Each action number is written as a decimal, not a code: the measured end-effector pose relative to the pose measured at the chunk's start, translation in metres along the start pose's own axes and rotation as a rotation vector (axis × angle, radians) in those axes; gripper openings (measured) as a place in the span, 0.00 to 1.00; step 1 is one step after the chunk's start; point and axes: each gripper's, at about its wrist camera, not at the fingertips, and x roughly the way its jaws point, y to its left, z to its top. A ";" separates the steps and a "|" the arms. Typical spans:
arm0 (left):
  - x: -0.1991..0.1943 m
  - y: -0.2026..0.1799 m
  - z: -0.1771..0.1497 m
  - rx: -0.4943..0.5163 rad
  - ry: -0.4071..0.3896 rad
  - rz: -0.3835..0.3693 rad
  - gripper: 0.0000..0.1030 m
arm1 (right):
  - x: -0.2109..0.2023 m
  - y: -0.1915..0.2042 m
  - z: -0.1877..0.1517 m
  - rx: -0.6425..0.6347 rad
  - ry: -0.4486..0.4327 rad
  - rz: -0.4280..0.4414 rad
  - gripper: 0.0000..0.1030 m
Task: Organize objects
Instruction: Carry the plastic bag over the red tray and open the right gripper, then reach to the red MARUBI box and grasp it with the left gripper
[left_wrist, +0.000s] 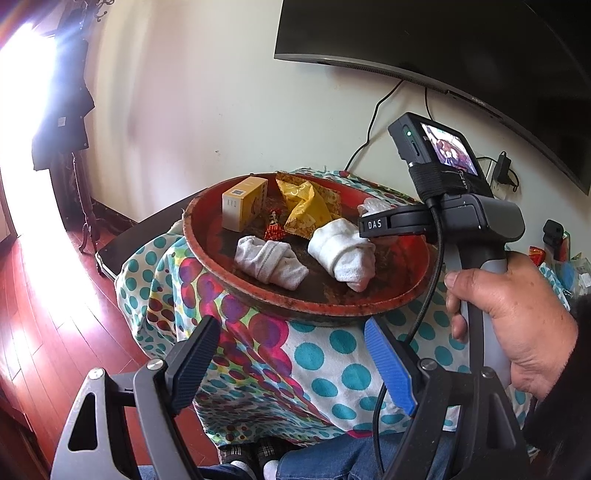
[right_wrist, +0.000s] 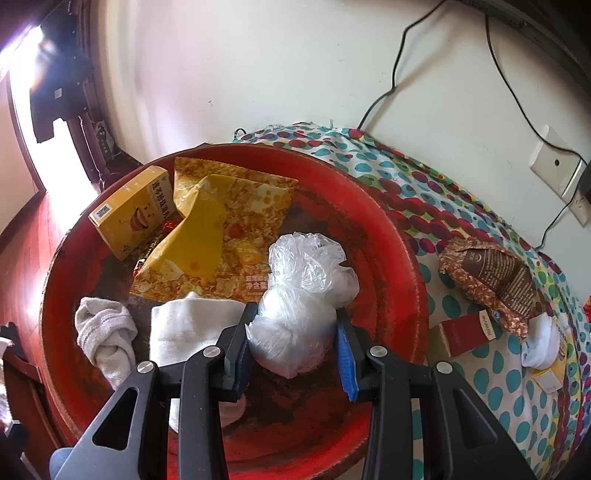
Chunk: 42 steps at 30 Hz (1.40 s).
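A round red tray (right_wrist: 388, 236) sits on a dotted cloth. It holds a yellow box (right_wrist: 133, 210), a yellow snack packet (right_wrist: 221, 229) and two rolled white socks (right_wrist: 107, 332) (right_wrist: 192, 325). My right gripper (right_wrist: 295, 317) is shut on a clear plastic bag (right_wrist: 303, 288) with something white inside, low over the tray's near right part. In the left wrist view the tray (left_wrist: 207, 258), box (left_wrist: 242, 206), packet (left_wrist: 306, 206) and socks (left_wrist: 269, 262) (left_wrist: 343, 254) show too. My left gripper (left_wrist: 291, 328) stands open and empty, below the tray's front rim.
To the right of the tray, a brown snack packet (right_wrist: 491, 280), a red box (right_wrist: 465, 332) and a white sock (right_wrist: 539, 347) lie on the dotted cloth (right_wrist: 406, 184). A television (left_wrist: 443, 37) hangs above, with cables and a wall socket (right_wrist: 557, 170). A coat stand (left_wrist: 66, 110) is far left.
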 end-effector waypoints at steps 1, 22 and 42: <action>0.000 0.000 0.000 0.001 0.001 0.000 0.81 | 0.001 -0.001 0.000 0.001 0.003 -0.004 0.35; -0.001 0.004 0.001 -0.006 -0.012 0.006 0.81 | -0.013 -0.022 -0.005 0.045 -0.034 0.003 0.70; 0.017 -0.083 -0.004 0.210 0.029 -0.087 0.81 | -0.061 -0.266 -0.105 0.421 -0.084 -0.163 0.82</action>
